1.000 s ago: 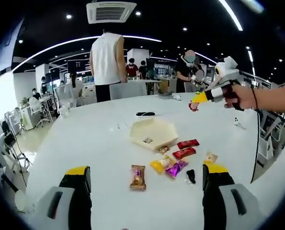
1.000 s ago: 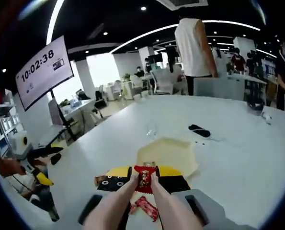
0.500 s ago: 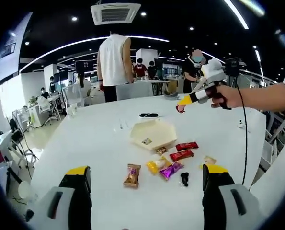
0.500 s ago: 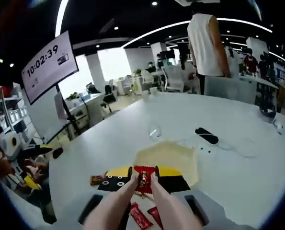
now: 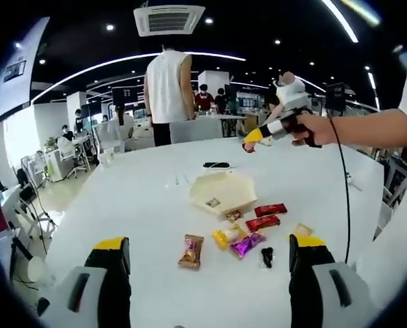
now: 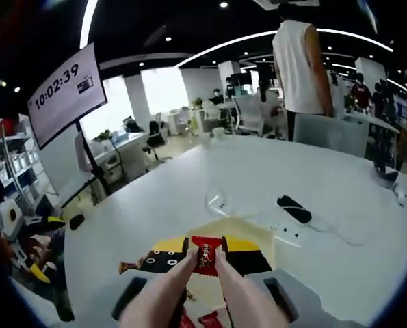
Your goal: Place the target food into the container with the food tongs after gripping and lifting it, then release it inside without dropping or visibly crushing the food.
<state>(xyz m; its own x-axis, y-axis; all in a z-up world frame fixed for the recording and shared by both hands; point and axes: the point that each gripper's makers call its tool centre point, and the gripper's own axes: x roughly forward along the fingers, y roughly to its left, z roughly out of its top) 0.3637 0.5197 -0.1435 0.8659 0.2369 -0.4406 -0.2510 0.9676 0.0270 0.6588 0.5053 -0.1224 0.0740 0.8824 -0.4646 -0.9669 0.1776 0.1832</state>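
Since a moment ago my right gripper (image 5: 248, 145) has drifted leftward across the left gripper view, carried high over the far side of the white table (image 5: 121, 205); the things on the table lie as they did.

The table is wide and white. Out past its middle sits the cream hexagonal container (image 5: 223, 191), with one small wrapped piece lying on its floor. In the right gripper view the container (image 6: 261, 236) shows just beyond and below my tongs.

Toward the near edge from the container lies a loose cluster of wrapped snacks: two red bars (image 5: 266, 216) side by side, a yellow packet (image 5: 228, 236) touching a purple packet (image 5: 247, 244), and a brown packet (image 5: 191, 251) a little apart to their left. A black remote-like object (image 5: 217, 165) lies beyond the container toward the far edge.

My left gripper (image 5: 210, 263) hangs spread wide above the near edge, holding nothing.

My right gripper (image 6: 204, 251) clamps the flesh-coloured food tongs (image 6: 189, 287), and their tips pinch the target, a red wrapped candy (image 6: 205, 255), held in the air.
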